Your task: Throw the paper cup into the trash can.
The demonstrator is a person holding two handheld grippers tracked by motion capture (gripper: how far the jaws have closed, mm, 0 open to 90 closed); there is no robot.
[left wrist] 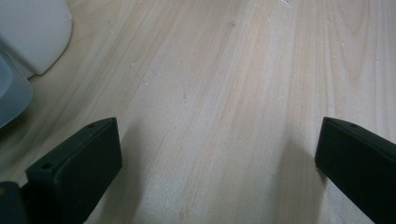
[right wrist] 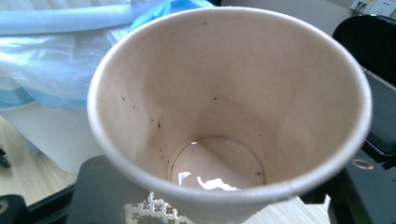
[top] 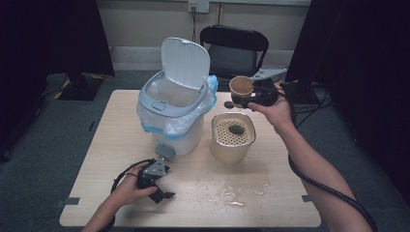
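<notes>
A pale wooden table [top: 96, 159] carries everything here, ordered from largest to smallest. Toward the far left of it stands a white bin [top: 176, 113] with its flip lid [top: 185, 63] raised and a clear and blue plastic liner [top: 211, 92] folded over the rim. Just to the right of the bin sits a cream container [top: 233, 140] whose top is a perforated strainer with a small dark clump lying on it. Beyond the table stands a black chair [top: 234, 46]. The right gripper [top: 244, 99] is held above the far side of the table, between the bin and the container, and its jaws are clamped on the sides of a brown paper cup [top: 241, 87]. In the right gripper view the cup [right wrist: 229, 107] is tilted toward the camera, with dark specks on its inner wall and a little liquid at its bottom. The left gripper [top: 162, 193] rests low over the near left part of the table, in front of the bin, its jaws wide apart with bare wood between them. Small splashes of water [top: 232, 195] lie on the near side of the table.
</notes>
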